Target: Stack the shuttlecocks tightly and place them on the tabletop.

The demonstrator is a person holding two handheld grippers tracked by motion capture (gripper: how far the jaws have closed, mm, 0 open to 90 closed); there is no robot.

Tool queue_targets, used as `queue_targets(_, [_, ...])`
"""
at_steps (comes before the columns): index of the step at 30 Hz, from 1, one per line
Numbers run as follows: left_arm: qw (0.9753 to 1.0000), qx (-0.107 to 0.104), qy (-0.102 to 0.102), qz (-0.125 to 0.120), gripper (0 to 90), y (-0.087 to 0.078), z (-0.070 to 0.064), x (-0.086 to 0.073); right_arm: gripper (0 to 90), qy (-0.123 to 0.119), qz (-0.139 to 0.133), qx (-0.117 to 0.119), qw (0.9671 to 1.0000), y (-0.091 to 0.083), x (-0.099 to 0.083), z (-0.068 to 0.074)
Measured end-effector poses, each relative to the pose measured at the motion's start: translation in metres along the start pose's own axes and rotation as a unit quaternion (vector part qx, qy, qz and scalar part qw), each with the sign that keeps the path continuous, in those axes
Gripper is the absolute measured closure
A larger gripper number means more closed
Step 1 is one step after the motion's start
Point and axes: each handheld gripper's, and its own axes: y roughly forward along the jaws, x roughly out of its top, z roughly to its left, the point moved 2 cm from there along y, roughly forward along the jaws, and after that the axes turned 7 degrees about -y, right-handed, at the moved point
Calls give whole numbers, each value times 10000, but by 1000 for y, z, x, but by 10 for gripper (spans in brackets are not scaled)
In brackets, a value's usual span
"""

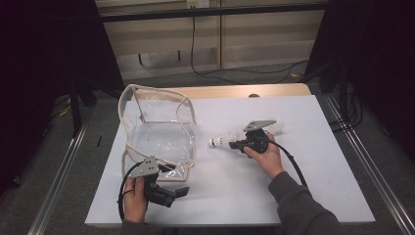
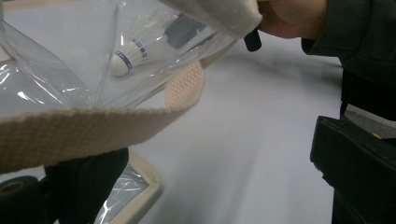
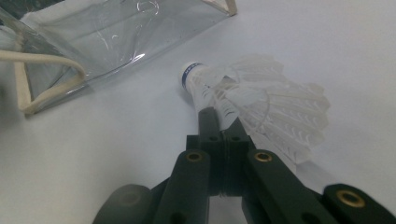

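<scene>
shuttlecock (image 3: 254, 100) just beside clear bag (image 3: 116, 32)

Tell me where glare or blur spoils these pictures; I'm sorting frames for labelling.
High view: dim room, evenly lit white table, soft glints on the clear bag. Left gripper view: the bag's webbing strap is near and blurred, with glare streaks on the plastic; the shuttlecock seen through it is hazy. Right gripper view: sharp on the shuttlecock pinched by the right tool; its feathers nearly wash out.

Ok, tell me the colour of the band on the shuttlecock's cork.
Blue, on the white cork; clearest in the right gripper view.
</scene>
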Motion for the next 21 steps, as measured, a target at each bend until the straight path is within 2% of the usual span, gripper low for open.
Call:
queue_targets(11, [10000, 4, 9, 1, 45, 0, 0, 0, 785, 12, -5, -189, 9998, -1, 0, -3])
queue_targets(21, [10000, -2, 11, 1, 45, 0, 0, 0, 683, 1, 1, -247, 9997, -3, 0, -2])
